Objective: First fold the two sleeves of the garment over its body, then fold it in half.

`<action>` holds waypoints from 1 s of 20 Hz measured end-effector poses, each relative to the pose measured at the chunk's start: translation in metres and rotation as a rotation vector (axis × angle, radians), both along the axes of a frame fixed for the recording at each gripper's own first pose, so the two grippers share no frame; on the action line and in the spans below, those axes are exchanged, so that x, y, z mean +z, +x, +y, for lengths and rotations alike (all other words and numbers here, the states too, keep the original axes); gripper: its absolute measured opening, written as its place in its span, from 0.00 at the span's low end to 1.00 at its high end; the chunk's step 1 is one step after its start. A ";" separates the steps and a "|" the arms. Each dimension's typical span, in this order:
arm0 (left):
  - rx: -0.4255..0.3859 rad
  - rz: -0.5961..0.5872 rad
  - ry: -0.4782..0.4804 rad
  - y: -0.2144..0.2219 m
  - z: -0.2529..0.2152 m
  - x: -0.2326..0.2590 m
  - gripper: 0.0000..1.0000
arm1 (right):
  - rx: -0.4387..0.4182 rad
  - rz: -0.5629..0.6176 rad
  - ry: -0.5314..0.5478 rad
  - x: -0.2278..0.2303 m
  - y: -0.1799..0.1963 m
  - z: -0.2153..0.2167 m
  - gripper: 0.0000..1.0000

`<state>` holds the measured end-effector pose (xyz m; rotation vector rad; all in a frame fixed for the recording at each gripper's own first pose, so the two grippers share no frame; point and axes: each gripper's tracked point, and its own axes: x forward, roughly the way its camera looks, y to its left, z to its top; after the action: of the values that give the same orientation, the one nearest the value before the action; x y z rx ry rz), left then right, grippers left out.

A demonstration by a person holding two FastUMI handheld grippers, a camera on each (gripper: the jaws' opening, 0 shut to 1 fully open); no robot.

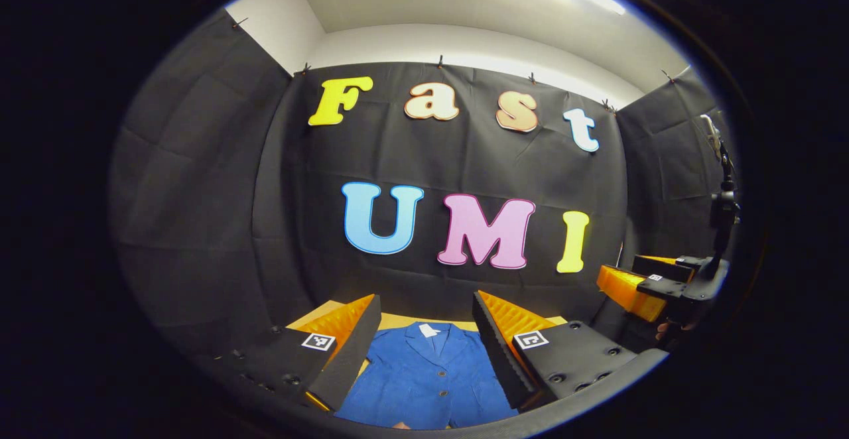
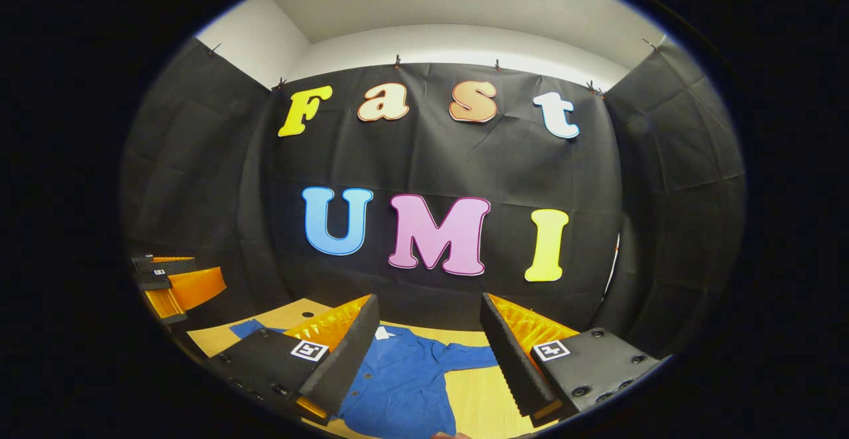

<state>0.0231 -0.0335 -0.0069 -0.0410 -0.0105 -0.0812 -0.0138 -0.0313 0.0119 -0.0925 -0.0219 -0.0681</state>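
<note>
Left gripper [image 1: 424,343]: fingers spread apart, nothing between them, held above the table [image 1: 398,321]. Between its fingers lies the blue garment [image 1: 424,376], flat on the wood, buttoned front up, collar (with a white tag) toward the far wall.

Right gripper [image 2: 428,353]: fingers likewise apart and empty. Below it the garment [image 2: 404,386] lies with one sleeve [image 2: 467,358] stretched out to the right across the table [image 2: 477,392]. The left gripper [image 2: 174,283] appears at far left.
</note>
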 end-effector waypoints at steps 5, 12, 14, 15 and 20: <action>0.008 0.026 0.002 0.016 0.003 -0.010 0.80 | -0.028 0.024 -0.002 -0.008 0.001 -0.010 0.90; 0.018 0.058 0.034 0.029 0.008 -0.018 0.80 | -0.054 0.039 0.014 -0.012 0.013 -0.016 0.96; 0.020 0.064 0.034 0.032 0.010 -0.020 0.80 | -0.063 0.039 0.023 -0.012 0.017 -0.016 0.96; 0.020 0.065 0.032 0.033 0.012 -0.020 0.80 | -0.070 0.040 0.022 -0.013 0.019 -0.018 0.96; 0.006 0.054 0.057 0.036 0.012 -0.020 0.80 | -0.081 0.062 0.024 -0.023 0.022 -0.015 0.96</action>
<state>0.0588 -0.0215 -0.0266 0.0134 0.0456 -0.0740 0.0085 -0.0462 -0.0115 -0.0719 0.0445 -0.1468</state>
